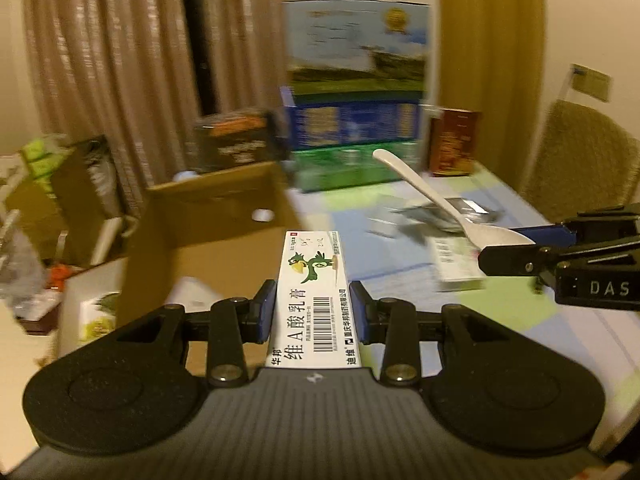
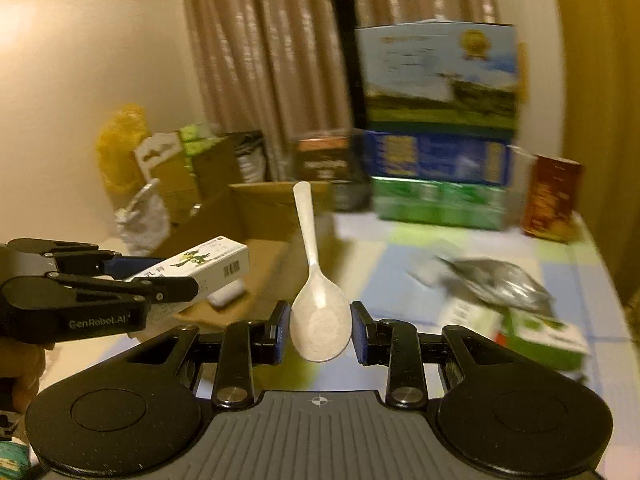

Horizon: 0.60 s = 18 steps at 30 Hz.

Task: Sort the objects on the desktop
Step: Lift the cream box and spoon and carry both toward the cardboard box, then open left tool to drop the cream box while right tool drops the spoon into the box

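My left gripper (image 1: 313, 312) is shut on a long white ointment box (image 1: 314, 300) printed with a green bird and a barcode; it is held in the air at the edge of an open cardboard box (image 1: 208, 236). My right gripper (image 2: 320, 326) is shut on the bowl of a speckled white spoon (image 2: 318, 312), handle pointing up and away. In the left wrist view the right gripper (image 1: 516, 254) comes in from the right with the spoon (image 1: 436, 196). The right wrist view shows the left gripper (image 2: 192, 284) carrying the ointment box (image 2: 200, 268) beside the cardboard box (image 2: 264, 248).
A silver foil packet (image 2: 500, 280), a green-and-white carton (image 2: 548, 336) and a white packet (image 1: 456, 264) lie on the pastel checked tablecloth (image 2: 400, 292). Stacked milk cartons (image 2: 436, 128) and a red-brown box (image 2: 552, 200) stand at the back. Clutter fills the left; a chair (image 1: 580, 160) stands on the right.
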Motion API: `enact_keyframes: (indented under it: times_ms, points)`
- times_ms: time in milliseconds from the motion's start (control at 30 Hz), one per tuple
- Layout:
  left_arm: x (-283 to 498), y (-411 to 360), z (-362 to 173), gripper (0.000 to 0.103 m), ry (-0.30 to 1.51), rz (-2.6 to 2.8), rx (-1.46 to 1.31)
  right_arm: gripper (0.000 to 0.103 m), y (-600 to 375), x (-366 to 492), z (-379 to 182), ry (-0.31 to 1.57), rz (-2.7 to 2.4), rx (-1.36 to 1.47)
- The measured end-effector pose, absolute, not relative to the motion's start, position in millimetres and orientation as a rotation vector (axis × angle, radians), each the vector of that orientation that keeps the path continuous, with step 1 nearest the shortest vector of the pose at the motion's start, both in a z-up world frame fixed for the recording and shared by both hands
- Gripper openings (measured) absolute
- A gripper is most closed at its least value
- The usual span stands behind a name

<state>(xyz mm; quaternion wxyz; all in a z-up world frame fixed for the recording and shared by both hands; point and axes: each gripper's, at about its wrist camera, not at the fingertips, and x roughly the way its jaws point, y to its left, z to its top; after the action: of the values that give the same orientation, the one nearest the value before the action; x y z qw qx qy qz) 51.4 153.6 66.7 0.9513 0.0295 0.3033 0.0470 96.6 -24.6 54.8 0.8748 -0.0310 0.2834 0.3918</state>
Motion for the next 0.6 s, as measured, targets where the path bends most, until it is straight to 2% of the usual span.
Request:
enact_keyframes:
  times_ms: [233,500,533,567,600]
  points:
    - [62.8,214.2,62.1,0.033,0.637,0.164,0.064,0.029,55.0,111.6,48.2,0.620,0.899,-0.078]
    - [83.9,246.0,37.0,0.033,0.671,0.157,0.029,0.029,94.9,131.3,24.1,0.671,0.916,-0.102]
    - [86.6,248.6,33.6,0.034,0.678,0.150,0.018,0.029,96.7,133.1,21.0,0.677,0.916,-0.105]
    - [87.9,249.9,31.4,0.041,0.679,0.155,0.018,0.029,98.4,135.0,17.7,0.682,0.914,-0.110]
    - [88.5,250.6,29.9,0.042,0.677,0.160,0.027,0.029,100.0,137.4,14.8,0.688,0.913,-0.112]
